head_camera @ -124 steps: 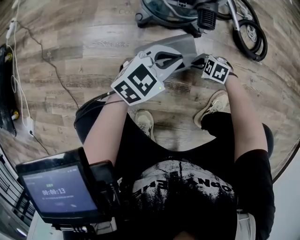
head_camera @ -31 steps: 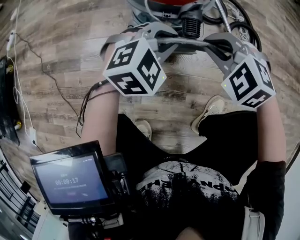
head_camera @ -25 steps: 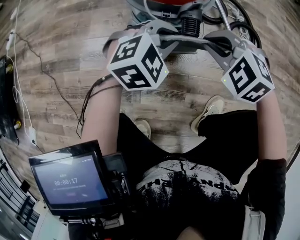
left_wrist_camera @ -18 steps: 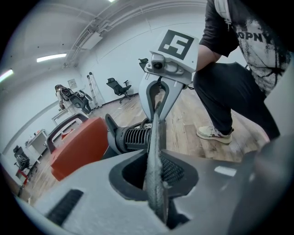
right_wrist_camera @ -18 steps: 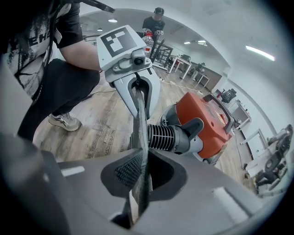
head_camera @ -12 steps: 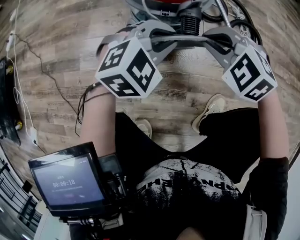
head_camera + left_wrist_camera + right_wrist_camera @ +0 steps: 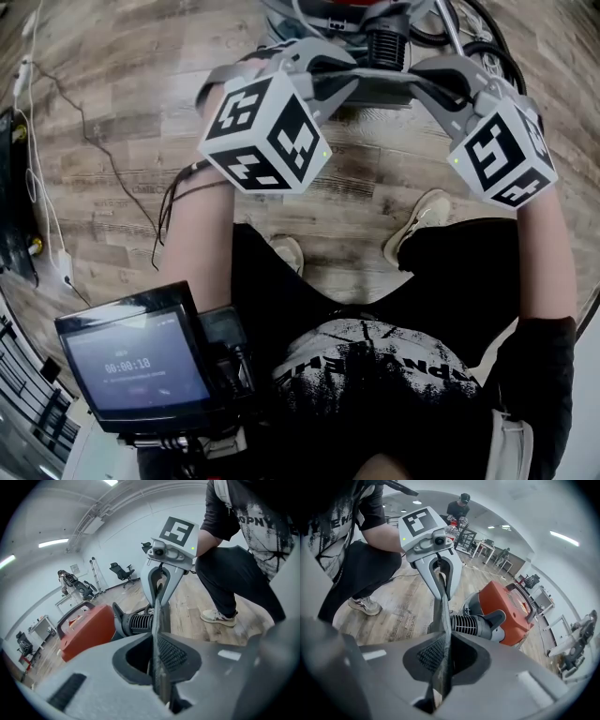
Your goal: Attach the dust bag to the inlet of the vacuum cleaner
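The grey dust bag (image 7: 382,88) hangs edge-on, stretched between my two grippers just in front of the red vacuum cleaner (image 7: 349,7) and its black ribbed inlet (image 7: 384,42). My left gripper (image 7: 157,644) is shut on one edge of the bag (image 7: 158,616); its jaws have just been closing with the bag between them. My right gripper (image 7: 440,663) is shut on the opposite edge of the bag (image 7: 439,616). The vacuum cleaner (image 7: 86,627) lies beyond the bag, inlet (image 7: 471,623) towards it, a short way off.
A black hose coil (image 7: 497,58) lies at the top right beside the vacuum cleaner. A thin cable (image 7: 94,122) runs over the wooden floor at the left. The person's shoes (image 7: 427,211) stand below the bag. Desks and chairs (image 7: 119,571) stand far back.
Five seconds ago the bag was held lower and closer to the shoes. Both grippers have since risen and spread apart towards the vacuum cleaner. In the last second the left marker cube shifted slightly.
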